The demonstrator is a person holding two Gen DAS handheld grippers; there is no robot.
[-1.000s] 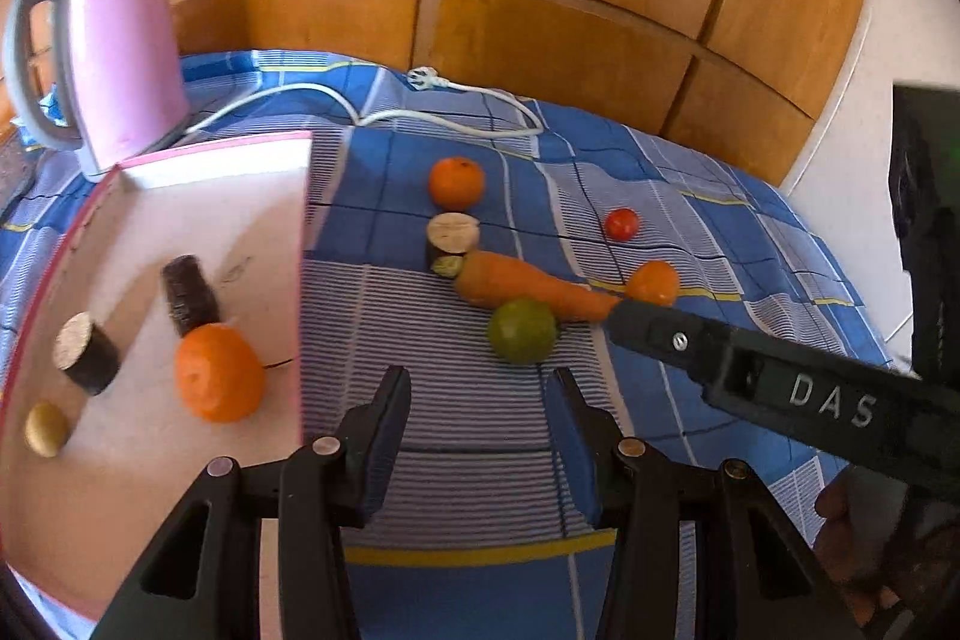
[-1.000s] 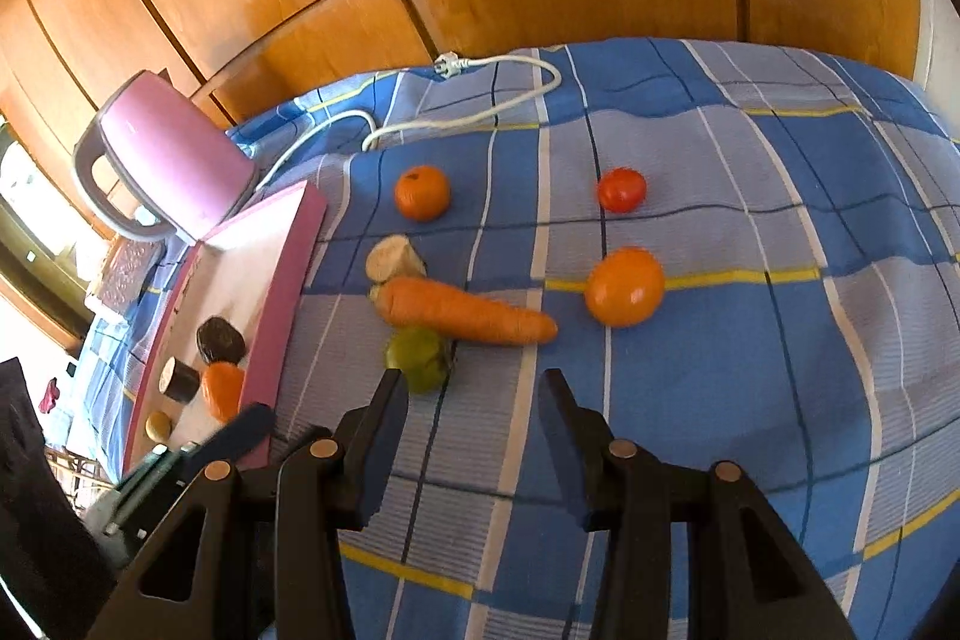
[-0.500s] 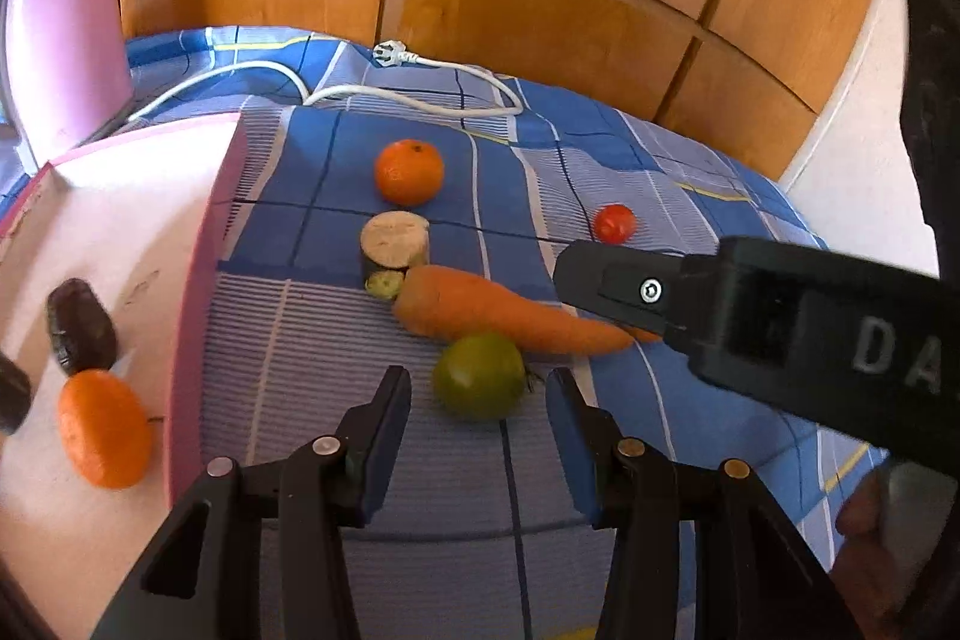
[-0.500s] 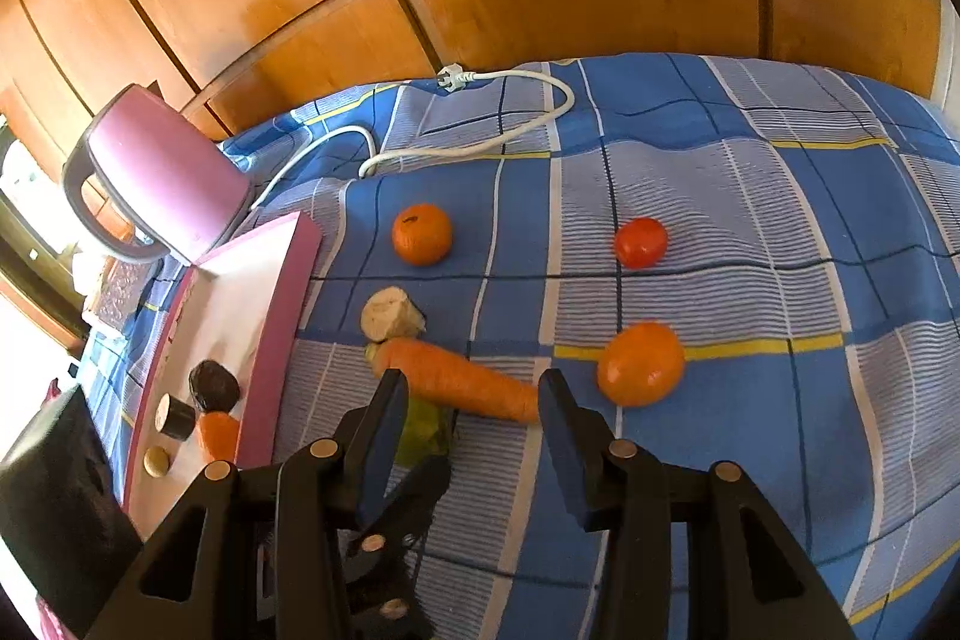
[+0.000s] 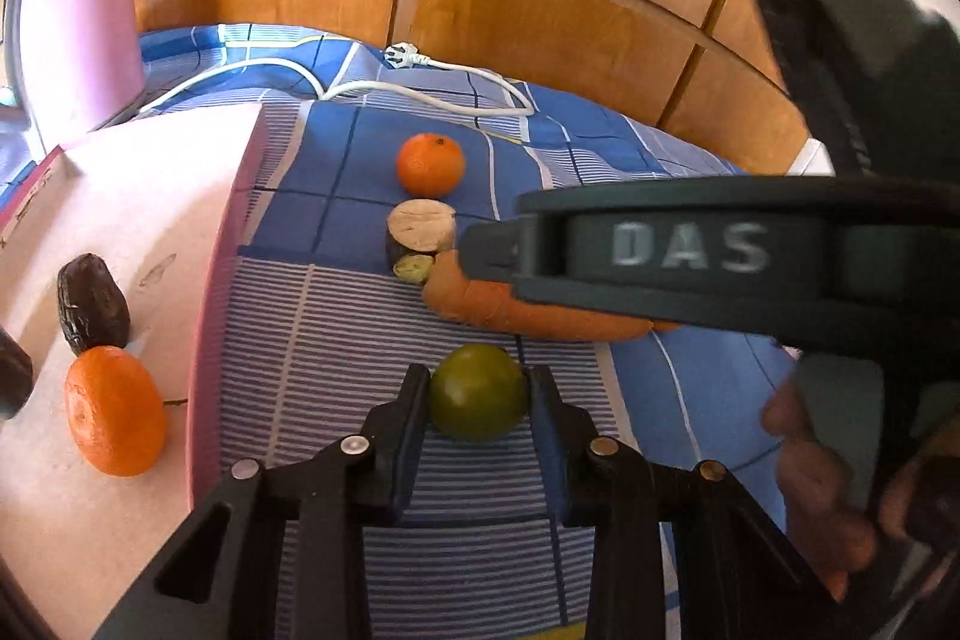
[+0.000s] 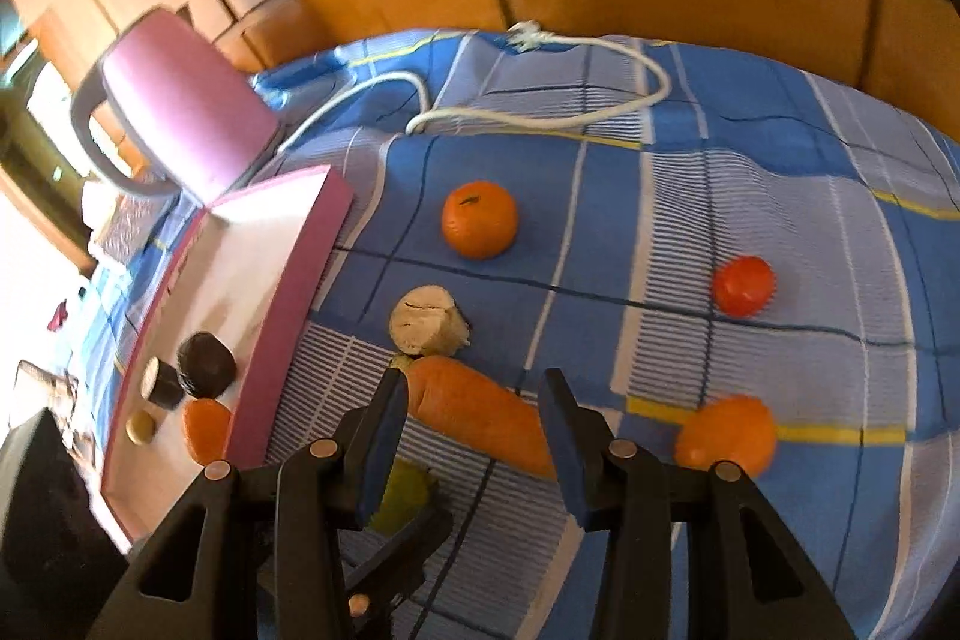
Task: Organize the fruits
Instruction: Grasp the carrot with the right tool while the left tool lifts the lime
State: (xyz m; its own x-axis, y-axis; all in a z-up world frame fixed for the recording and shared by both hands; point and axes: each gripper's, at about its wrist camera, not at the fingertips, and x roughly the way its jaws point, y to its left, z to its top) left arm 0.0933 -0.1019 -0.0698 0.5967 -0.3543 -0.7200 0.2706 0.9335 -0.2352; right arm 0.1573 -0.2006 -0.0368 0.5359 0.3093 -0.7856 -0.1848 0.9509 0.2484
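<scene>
A green round fruit [image 5: 477,391] lies on the blue checked cloth between the jaws of my left gripper [image 5: 478,400]. The jaws are closing, and both pads touch the fruit's sides. My right gripper [image 6: 474,430] hovers open over a carrot [image 6: 480,415], one finger on each side of its thick end. A pink-rimmed tray [image 5: 207,340] at the left holds a mandarin [image 5: 114,409] and a dark fruit [image 5: 90,304]. On the cloth lie another mandarin [image 5: 430,163], a red tomato [image 6: 742,285] and an orange fruit [image 6: 726,436].
A cut pale stump [image 5: 420,232] lies by the carrot's head. A pink kettle [image 6: 180,130] stands behind the tray, and its white cable [image 6: 540,118] runs across the far cloth. Wooden panels close off the back. A hand [image 5: 810,466] holds the right gripper.
My left gripper has moved forward and down to the green fruit and its jaws have narrowed onto it. The right gripper has swung left over the carrot.
</scene>
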